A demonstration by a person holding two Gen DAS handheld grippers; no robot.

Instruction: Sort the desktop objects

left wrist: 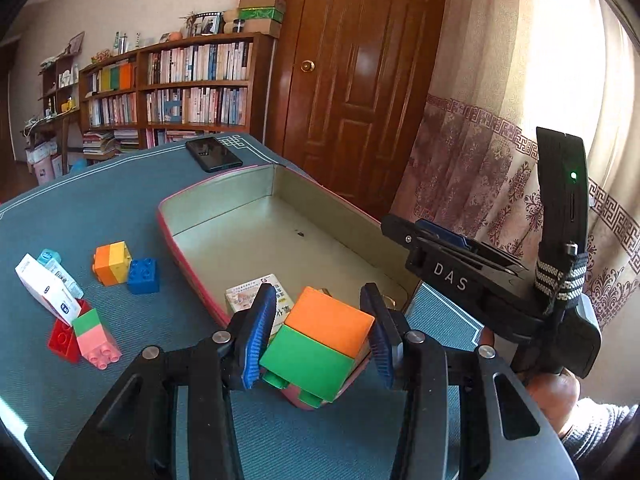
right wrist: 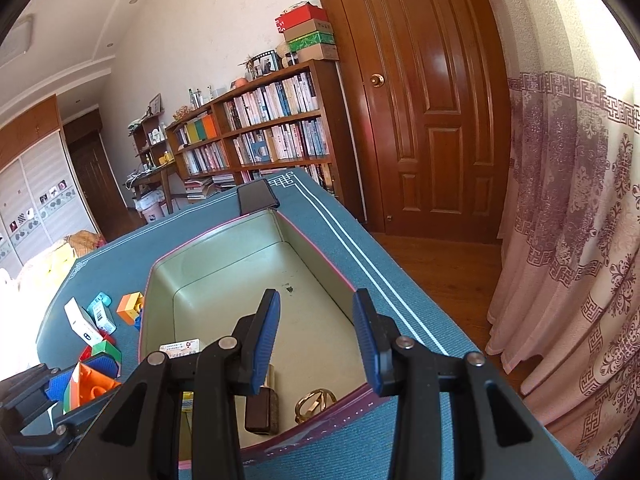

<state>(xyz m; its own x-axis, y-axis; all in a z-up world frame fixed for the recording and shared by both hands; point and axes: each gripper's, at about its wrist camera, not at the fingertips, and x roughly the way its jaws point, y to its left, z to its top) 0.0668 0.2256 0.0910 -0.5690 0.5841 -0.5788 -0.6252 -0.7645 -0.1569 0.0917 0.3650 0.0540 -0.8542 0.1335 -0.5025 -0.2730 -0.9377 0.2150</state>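
My left gripper [left wrist: 318, 292] is shut on an orange-and-green block [left wrist: 320, 344], held in the air above the near corner of a pink-rimmed tin box [left wrist: 216, 184]. The same block [right wrist: 88, 388] shows at the lower left of the right wrist view. My right gripper [right wrist: 316, 294] hangs open over the tin [right wrist: 200, 240], with nothing between its fingers. Loose on the blue mat lie an orange-yellow block [left wrist: 112, 262], a blue brick [left wrist: 143, 276], a green-pink block [left wrist: 96, 338], a red brick [left wrist: 64, 338], a white carton [left wrist: 48, 294] and a light blue packet [left wrist: 60, 268].
Inside the tin lie a medicine box [right wrist: 180, 350], a dark brown item [right wrist: 262, 412] and a gold ring-shaped trinket [right wrist: 314, 400]. A black phone [left wrist: 214, 154] rests by the tin's far corner. The table's right edge drops off towards a curtain [right wrist: 560, 240] and a door.
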